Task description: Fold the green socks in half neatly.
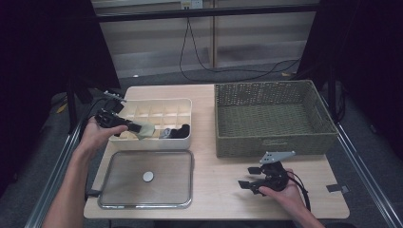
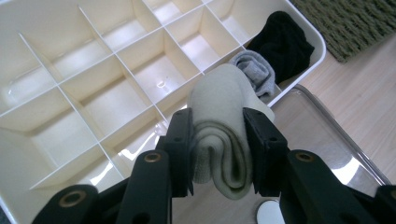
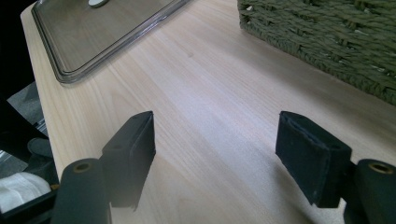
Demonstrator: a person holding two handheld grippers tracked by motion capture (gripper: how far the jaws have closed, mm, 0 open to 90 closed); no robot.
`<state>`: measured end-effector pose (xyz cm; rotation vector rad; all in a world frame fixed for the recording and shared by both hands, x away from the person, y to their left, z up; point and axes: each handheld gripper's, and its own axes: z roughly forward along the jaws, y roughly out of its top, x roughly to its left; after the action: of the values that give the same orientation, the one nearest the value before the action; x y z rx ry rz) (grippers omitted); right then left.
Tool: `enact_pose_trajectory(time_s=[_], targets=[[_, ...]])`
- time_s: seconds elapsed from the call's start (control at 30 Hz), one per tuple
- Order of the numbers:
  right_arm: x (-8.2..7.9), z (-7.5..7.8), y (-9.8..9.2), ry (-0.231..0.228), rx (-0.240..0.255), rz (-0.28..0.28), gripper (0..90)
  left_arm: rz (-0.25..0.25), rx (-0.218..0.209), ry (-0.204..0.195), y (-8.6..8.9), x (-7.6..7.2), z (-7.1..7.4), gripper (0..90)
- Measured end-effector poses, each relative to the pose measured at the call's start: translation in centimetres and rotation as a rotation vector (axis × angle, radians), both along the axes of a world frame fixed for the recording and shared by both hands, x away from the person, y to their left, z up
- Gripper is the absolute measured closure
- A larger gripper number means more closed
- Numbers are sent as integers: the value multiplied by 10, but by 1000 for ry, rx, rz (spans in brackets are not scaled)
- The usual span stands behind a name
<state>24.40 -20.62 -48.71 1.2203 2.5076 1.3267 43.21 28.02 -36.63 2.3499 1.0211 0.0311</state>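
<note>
Your left gripper's [image 2: 217, 154] jaws hide the pale sock's [image 2: 219, 100] sides, and the divided box [image 2: 56, 84] is cut off at 2 edges.

sock in the jaws [image 2: 219, 140]: showing pale greenish-cream, plain
left gripper [image 2: 217, 149]: showing black
divided box [image 2: 42, 70]: looking cream
rolled socks, upper right of frame: one grey [image 2: 254, 70], one black [image 2: 282, 42]
basket [image 1: 273, 114]: showing olive-green weave
lid [image 1: 142, 194]: appearing clear, white knob
table [image 3: 210, 116]: showing light woodgrain
</note>
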Motion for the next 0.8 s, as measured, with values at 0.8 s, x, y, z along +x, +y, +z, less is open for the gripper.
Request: enact_pose_trajectory(time_s=[0.8], targets=[[1, -1, 0, -3, -13, 2, 287, 17, 137, 68, -21, 21, -22, 653]])
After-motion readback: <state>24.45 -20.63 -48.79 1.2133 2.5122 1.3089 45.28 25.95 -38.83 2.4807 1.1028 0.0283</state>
